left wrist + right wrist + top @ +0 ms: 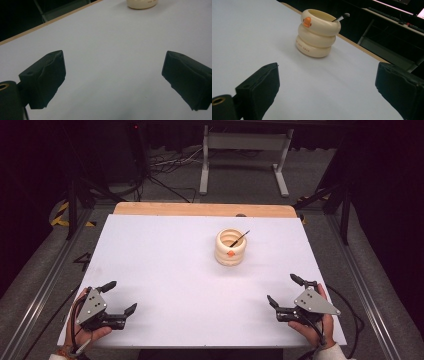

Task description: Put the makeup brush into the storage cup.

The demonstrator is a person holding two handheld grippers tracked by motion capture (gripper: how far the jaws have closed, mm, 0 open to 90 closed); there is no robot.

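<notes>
A cream holder (230, 248), shaped like three stacked rings with a small orange mark on its top ring, stands upright on the white tabletop (170, 270), toward the far side and a little right of the middle. A thin dark pen (240, 238) leans inside the cream holder, its tip sticking out over the rim on the side away from the orange mark. In the right gripper view the cream holder (317, 33) shows small lettering on its lowest ring, and the pen (341, 17) rests slanted against the rim.

Nothing touches the cream holder — both tools sit well apart from it, near the edge of the tabletop closest to the person. The right hand-held gripper (285, 291) lies on the near side of the cream holder and off to its right, held in a hand, jaws spread wide with nothing between them; its own view looks past the spread jaws straight at the cream holder. The left hand-held gripper (120, 296) is farther from the cream holder, on the near side and far to its left, also held in a hand, jaws spread wide and empty. In the left gripper view only the base of the cream holder (142, 3) appears, at the top edge, with bare white tabletop (112, 62) between it and the jaws.

Beyond the cream holder, a strip of bare wood (200, 209) runs along the far edge of the tabletop.
</notes>
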